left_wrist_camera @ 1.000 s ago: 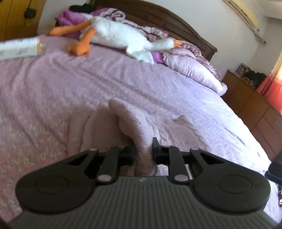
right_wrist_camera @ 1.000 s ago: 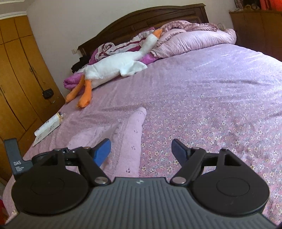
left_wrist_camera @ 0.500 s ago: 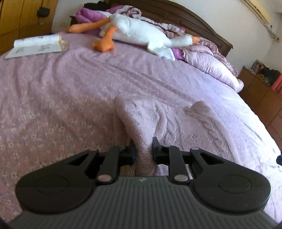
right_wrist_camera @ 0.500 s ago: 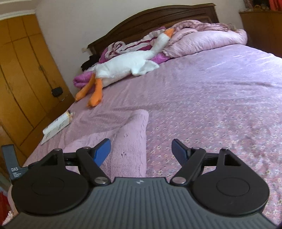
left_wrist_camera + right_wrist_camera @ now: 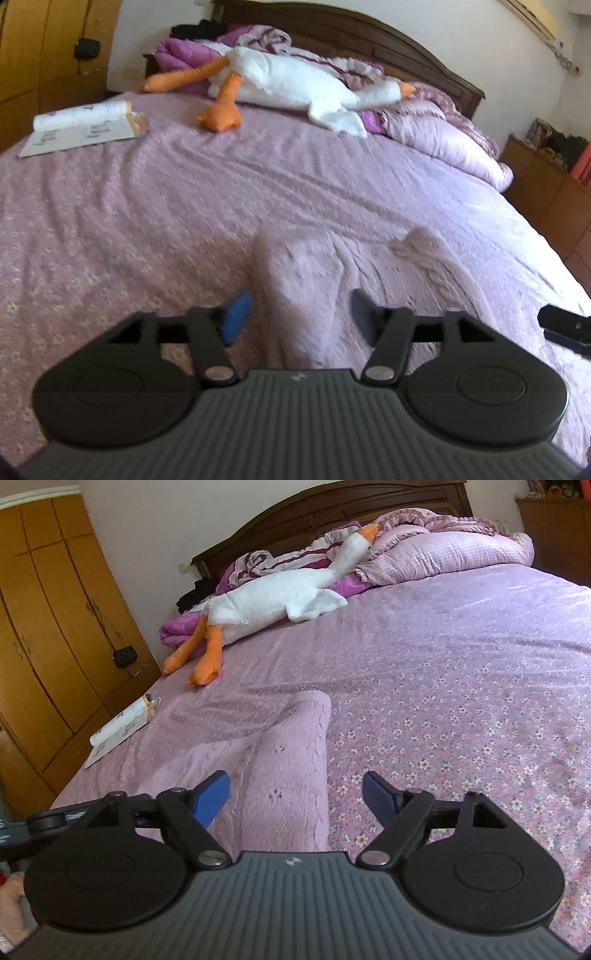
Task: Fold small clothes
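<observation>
Pink knit garment (image 5: pixel 314 280) on bedspread (image 5: pixel 147 206)

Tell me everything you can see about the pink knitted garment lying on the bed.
The pink knitted garment is small, pale pink, soft-looking wool with cable ribs and tiny eyelet holes. It lies partly folded and rumpled on the flowered purple bedspread, a long sleeve-like strip reaching up the bed. A raised fold sits between the fingers of the left gripper, whose jaws are opening and no longer pinch it. The right gripper straddles the strip, pads clear.
</observation>
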